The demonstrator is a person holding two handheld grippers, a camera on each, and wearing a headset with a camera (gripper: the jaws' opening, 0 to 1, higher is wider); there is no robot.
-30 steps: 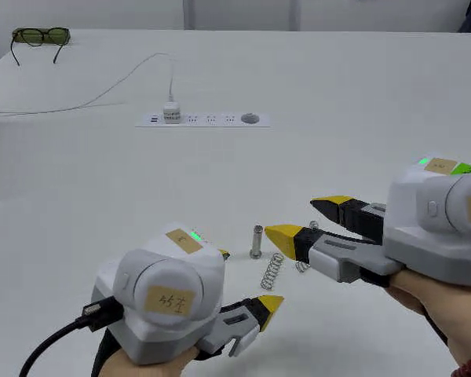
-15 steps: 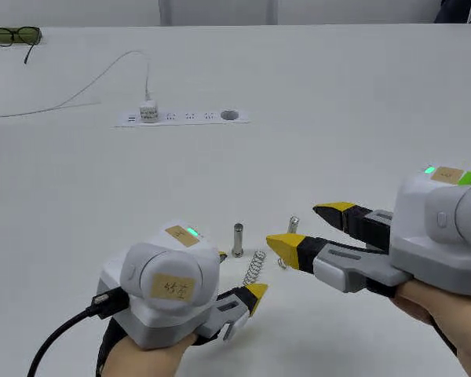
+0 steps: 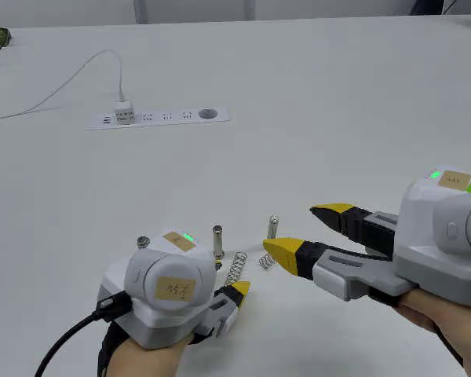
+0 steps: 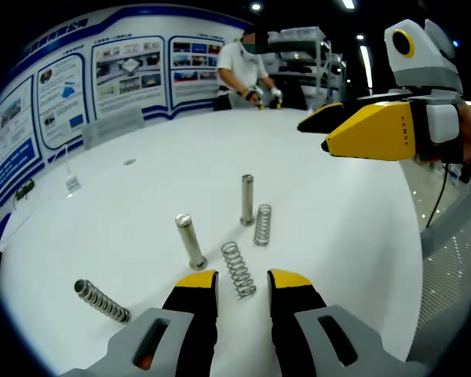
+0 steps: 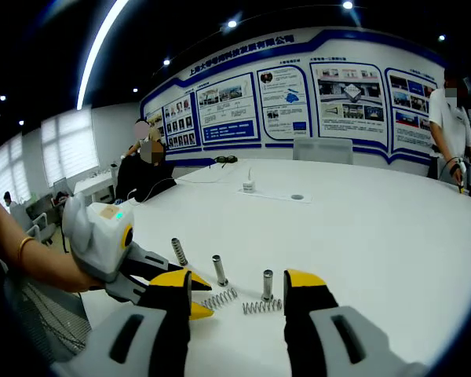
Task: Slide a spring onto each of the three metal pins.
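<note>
Pose: the left hand-held gripper sits low over the desk, jaws at a narrow gap and gripping nothing. The near end of a spring lies flat between its tips, long axis running away from the gripper towards a bare pin that stands upright just beside it.

The right hand-held gripper is held higher and points left across the desk, jaws wide and empty. A second spring lies flat near its lower tip, just beside another upright pin. A third pin stands furthest left, with coils around its shaft.
</note>
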